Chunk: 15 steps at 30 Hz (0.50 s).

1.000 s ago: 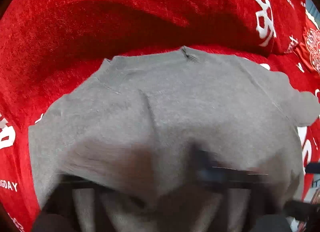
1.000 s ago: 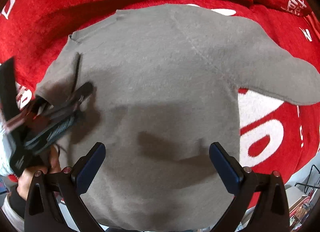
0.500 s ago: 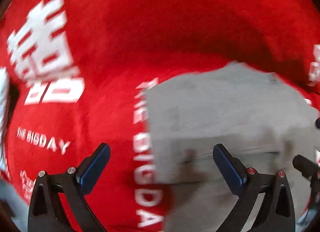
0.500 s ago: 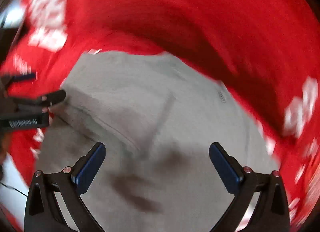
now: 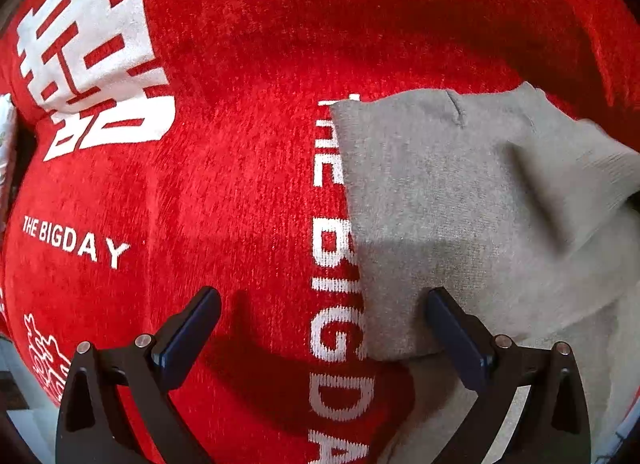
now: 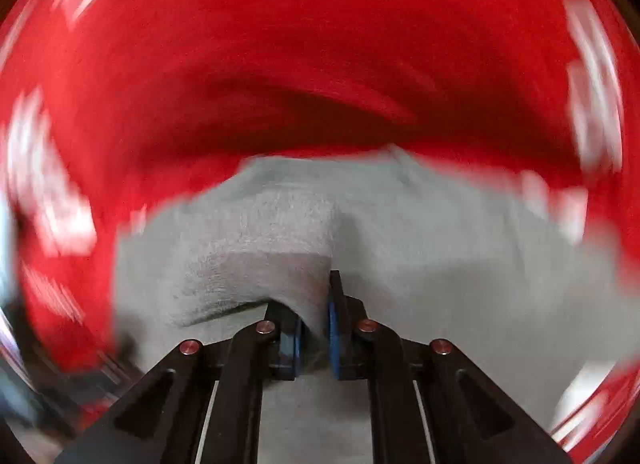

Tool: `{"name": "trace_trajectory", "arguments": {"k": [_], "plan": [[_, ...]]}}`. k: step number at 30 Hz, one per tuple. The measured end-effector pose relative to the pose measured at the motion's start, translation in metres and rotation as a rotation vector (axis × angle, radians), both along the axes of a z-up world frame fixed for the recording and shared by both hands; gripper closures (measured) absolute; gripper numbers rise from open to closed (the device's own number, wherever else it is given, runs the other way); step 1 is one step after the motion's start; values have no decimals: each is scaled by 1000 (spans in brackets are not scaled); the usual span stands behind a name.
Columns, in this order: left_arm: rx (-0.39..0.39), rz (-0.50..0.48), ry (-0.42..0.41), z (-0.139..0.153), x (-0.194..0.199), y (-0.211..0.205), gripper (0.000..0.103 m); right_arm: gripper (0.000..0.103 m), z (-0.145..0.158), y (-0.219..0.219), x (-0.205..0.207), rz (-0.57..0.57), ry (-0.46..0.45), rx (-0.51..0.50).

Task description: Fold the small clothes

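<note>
My right gripper (image 6: 314, 324) is closing on a fold of the grey sweater (image 6: 420, 264), while my left gripper (image 5: 320, 328) hangs open above the red blanket (image 5: 240, 184).

Both wrist views close, facing down; share grey garment (image 5: 460, 200), red blanket (image 6: 320, 44).

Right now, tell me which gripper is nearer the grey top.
Right. The right gripper is closing with a fold of the grey top between its fingers. The left gripper stands open at the top's edge, one finger over grey cloth, the other over the red blanket.
</note>
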<state>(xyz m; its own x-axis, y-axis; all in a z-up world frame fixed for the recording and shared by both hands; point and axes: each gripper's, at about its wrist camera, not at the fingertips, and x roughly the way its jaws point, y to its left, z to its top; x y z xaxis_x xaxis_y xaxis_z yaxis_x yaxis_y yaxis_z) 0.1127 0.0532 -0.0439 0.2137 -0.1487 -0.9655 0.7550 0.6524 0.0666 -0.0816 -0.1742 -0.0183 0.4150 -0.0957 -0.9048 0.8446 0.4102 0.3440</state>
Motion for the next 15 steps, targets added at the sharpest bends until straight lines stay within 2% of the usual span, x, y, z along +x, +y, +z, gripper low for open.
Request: {"name": "trace_trajectory", "arguments": {"k": [1,3,4,8,10,12,15], "plan": [[0,-7,1,0,-1,-1,0,90,-11,-7,-22,-99,-58,96],[9,-20,-8,-1,-3,-5,0,80,-33,-13,-63,-280,-157,248],[11,-27,-11,-1,-5,-6,0,72,-38,-14,-75,-331,-171,273],[16,-34,-5,-2,-2,-9,0,70,-49,-14,-119,-501,-244,349],[16,-30,28,0,4,-10,0,70,-51,-13,-127,-517,-275,404],[-15,-12,63,4,19,-13,0,68,-48,-6,-123,-478,-298,441],[-55,25,109,9,47,-22,0,55,-44,24,-88,-358,-362,522]]}}
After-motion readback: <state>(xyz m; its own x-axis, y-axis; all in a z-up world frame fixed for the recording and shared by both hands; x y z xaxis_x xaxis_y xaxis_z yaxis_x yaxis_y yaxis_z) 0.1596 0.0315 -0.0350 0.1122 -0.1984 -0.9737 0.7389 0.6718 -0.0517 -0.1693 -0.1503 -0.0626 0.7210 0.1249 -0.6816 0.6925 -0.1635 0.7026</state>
